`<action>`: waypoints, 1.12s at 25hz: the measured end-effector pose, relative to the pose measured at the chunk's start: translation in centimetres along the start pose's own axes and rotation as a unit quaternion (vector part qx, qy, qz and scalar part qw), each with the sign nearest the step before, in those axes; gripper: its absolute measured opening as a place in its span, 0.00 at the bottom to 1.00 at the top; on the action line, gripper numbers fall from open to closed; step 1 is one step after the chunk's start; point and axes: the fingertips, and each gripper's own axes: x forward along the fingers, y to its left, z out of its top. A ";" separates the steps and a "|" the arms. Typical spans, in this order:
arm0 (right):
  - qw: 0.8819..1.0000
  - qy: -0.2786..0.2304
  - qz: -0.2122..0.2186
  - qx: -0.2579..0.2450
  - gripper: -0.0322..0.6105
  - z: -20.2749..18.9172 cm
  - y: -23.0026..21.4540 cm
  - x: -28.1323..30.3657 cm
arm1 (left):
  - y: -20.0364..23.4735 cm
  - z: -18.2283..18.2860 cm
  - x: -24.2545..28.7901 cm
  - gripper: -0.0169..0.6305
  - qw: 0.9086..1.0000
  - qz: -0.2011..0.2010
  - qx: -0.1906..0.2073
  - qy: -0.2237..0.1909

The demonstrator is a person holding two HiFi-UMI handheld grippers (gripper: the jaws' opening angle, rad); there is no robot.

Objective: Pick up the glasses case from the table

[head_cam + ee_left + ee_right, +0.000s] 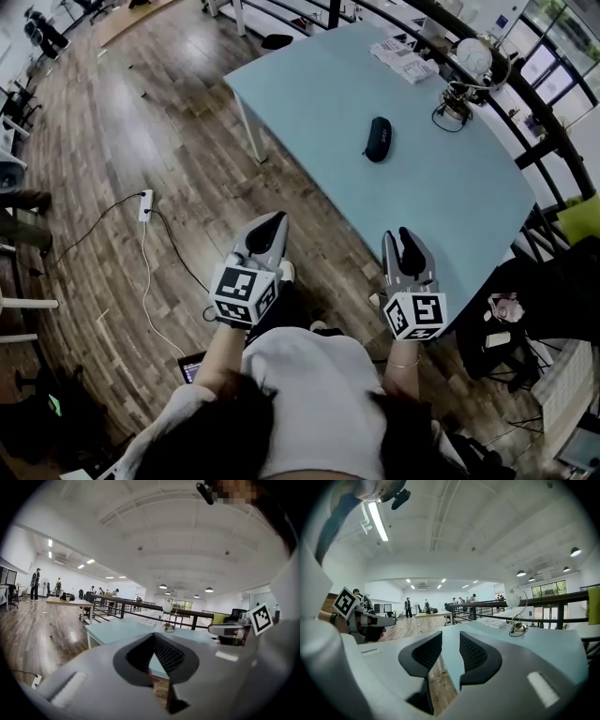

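The glasses case point(378, 139), black and oblong, lies alone on the pale blue table point(441, 197) in the head view, well beyond both grippers. My left gripper point(274, 222) hangs over the wooden floor short of the table's near edge, its tips together point(153, 634) and nothing in them. Near the table's front edge my right gripper point(397, 236) is open a little; only a narrow gap shows between its pads point(451, 637), with nothing in it. I cannot make out the case in either gripper view.
A desk lamp point(469, 66) with a coiled cable and a stack of papers point(403, 58) stand at the table's far end. A black railing point(525, 94) runs behind the table. A power strip with cable point(145, 204) lies on the floor to the left. A dark chair point(525, 309) is at the right.
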 end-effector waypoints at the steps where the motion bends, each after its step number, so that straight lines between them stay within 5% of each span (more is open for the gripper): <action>1: 1.000 0.000 -0.001 0.000 0.20 0.4 -0.1 1.2 | 0.9 0.5 0.9 0.11 1.000 -0.002 0.000 0.000; 16: 0.999 0.016 -0.031 0.019 0.44 1.7 0.4 15.7 | 13.8 4.3 9.3 0.11 1.000 -0.020 0.006 0.000; 28: 0.996 0.053 -0.069 0.030 0.50 0.3 -0.6 19.6 | 17.6 2.8 12.7 0.11 0.999 -0.041 -0.010 0.029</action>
